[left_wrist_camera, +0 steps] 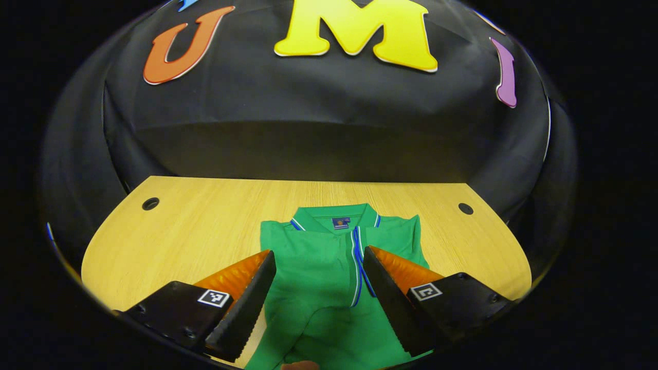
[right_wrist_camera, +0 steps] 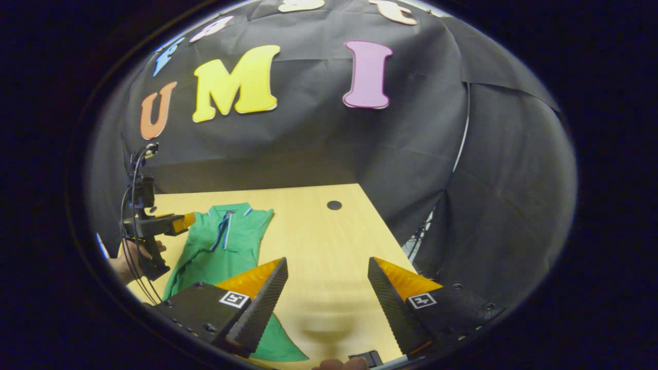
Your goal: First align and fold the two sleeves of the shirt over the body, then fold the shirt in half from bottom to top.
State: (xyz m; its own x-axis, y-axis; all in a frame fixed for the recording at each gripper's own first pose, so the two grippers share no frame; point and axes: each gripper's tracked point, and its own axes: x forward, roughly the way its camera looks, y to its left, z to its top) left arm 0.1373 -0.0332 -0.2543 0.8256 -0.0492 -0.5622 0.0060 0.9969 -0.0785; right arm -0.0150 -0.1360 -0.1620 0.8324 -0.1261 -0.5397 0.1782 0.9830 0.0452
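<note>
In the left gripper view, the left gripper (left_wrist_camera: 318, 257) is seen at the bottom centre with its two fingers spread wide, nothing being held between them. Through the gap, the green shirt (left_wrist_camera: 318, 288) is seen lying flat on the surface (left_wrist_camera: 195, 226), collar toward the top of the frame and placket striped with blue and white. Both sleeves appear to be folded in over the body, though the shirt's lower part is cut off by the bottom edge. The pale wood-grain surface is pierced by a round hole near its upper left corner (left_wrist_camera: 150, 203) and another near its upper right corner (left_wrist_camera: 465, 208). Behind it, black cloth is hung as the booth's wall (left_wrist_camera: 329, 133).

In the right gripper view, the right gripper (right_wrist_camera: 327, 267) is likewise spread apart at the bottom centre, held over bare surface (right_wrist_camera: 318, 231) with the shirt (right_wrist_camera: 226, 241) lying at lower left; the hem is partly hidden behind the gripper's left finger. At the far left the other gripper (right_wrist_camera: 182, 222) is seen above the shirt's edge, held by a hand (right_wrist_camera: 131, 259) with cables trailing; whether it touches the cloth cannot be told. A round hole (right_wrist_camera: 334, 205) is seen near the surface's far edge. At the right, a gap in the black wall (right_wrist_camera: 488, 205) shows something too dim to be made out.
</note>
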